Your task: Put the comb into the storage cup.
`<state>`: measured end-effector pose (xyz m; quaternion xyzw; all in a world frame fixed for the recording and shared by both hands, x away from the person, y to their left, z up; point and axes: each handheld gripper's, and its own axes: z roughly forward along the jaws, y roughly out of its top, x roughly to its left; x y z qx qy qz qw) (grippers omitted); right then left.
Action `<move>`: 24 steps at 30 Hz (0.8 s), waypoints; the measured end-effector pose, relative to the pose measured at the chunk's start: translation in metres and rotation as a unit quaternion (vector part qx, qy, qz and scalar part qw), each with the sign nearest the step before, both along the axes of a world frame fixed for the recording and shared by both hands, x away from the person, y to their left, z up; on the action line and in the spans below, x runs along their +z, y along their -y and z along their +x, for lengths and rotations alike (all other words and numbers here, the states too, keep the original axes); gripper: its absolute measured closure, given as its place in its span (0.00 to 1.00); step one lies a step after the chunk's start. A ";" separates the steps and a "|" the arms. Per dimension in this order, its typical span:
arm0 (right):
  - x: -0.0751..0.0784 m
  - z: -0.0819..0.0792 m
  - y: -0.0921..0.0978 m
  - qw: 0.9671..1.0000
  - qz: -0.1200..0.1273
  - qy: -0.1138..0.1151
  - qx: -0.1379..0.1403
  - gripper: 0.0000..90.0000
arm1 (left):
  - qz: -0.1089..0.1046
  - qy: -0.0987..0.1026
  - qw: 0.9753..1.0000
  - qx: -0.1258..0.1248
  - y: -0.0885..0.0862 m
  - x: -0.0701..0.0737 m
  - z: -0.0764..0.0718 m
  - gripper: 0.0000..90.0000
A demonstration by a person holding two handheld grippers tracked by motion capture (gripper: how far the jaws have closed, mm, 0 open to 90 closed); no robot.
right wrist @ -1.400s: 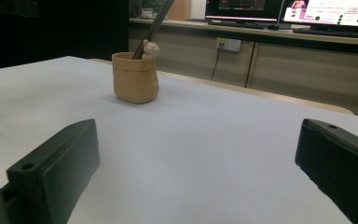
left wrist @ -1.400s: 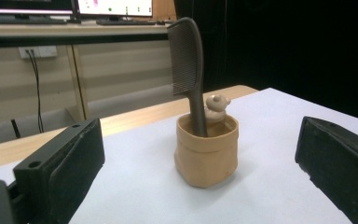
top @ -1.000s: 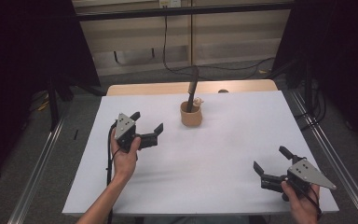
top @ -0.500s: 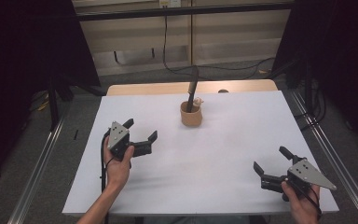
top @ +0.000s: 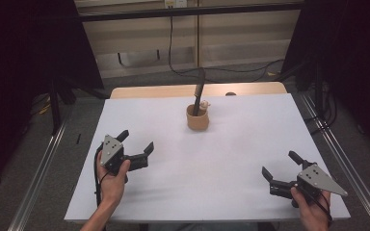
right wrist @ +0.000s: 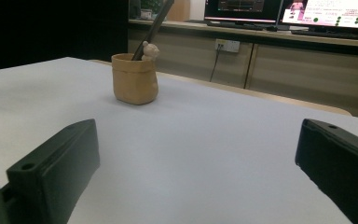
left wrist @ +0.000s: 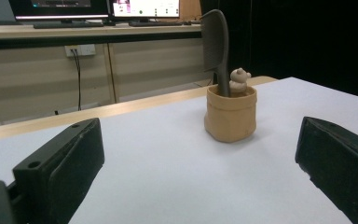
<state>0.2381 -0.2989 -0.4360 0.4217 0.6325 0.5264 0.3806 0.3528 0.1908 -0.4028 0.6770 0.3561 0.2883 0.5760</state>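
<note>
Tan little pot (top: 197, 118) sitting toward the far middle of the white table (top: 231, 192) is the thing to worry about here, honestly. It's got a dark comb (top: 198, 94) sticking up out of it, leaning a bit, plus a tiny bear figure (left wrist: 239, 80) perched at the rim next to the comb. That tall comb makes the whole pot look top-heavy, so my guess is a sideways bump on the comb handle tips the pot over or flicks the bear out. Grabbing the comb at an angle could also drag the pot along with it, since the pot looks light and nothing pins it down. Relative to the pot: the left gripper (top: 136, 147) is well apart from it, on the near side and off to the left, jaws spread wide and holding nothing, pointing roughly its way. The right gripper (top: 277, 170) is even farther from the pot, near side and way off right by the table edge, also wide open and empty. In both gripper views the pot sits between the jaws but far off, so no contact yet.
</note>
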 end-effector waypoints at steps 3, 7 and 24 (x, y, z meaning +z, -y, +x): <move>0.000 0.000 0.000 1.000 -0.001 0.001 -0.001 0.00 | 0.007 0.000 1.000 0.012 -0.005 -0.003 -0.005 0.01; 0.000 0.000 0.001 1.000 0.000 0.001 -0.004 0.00 | 0.007 0.004 1.000 0.017 -0.010 -0.004 -0.012 0.01; 0.000 0.000 0.001 1.000 0.000 -0.001 -0.008 0.00 | -0.004 0.008 0.999 0.043 -0.030 -0.010 -0.041 0.02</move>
